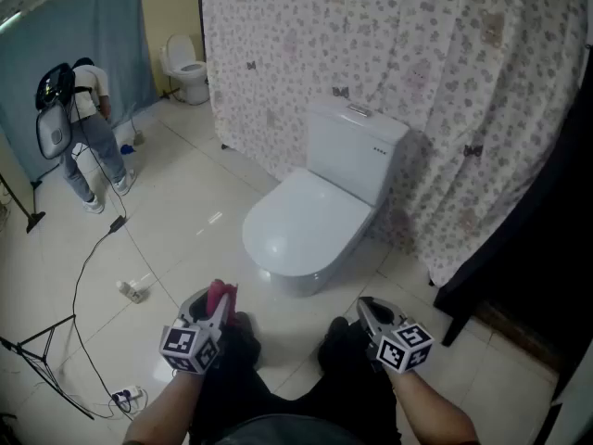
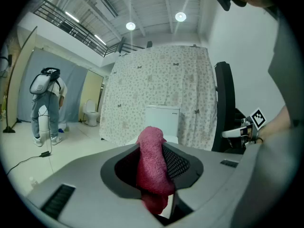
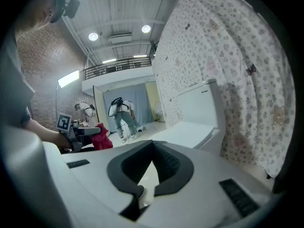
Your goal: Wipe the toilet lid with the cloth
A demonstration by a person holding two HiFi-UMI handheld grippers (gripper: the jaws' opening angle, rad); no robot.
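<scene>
A white toilet stands before me with its lid closed and its tank behind. Below it on the left, my left gripper is shut on a pink cloth. In the left gripper view the cloth fills the gap between the jaws of that gripper, with the tank ahead. My right gripper hangs to the lid's lower right, shut and empty. The right gripper view shows its jaws meeting at the tips, the lid beyond, and the cloth at the left.
A floral curtain hangs behind the toilet and a black drape at the right. At far left a person bends by a blue screen, near a second toilet. A cable, a power strip and tripod legs lie on the tiled floor.
</scene>
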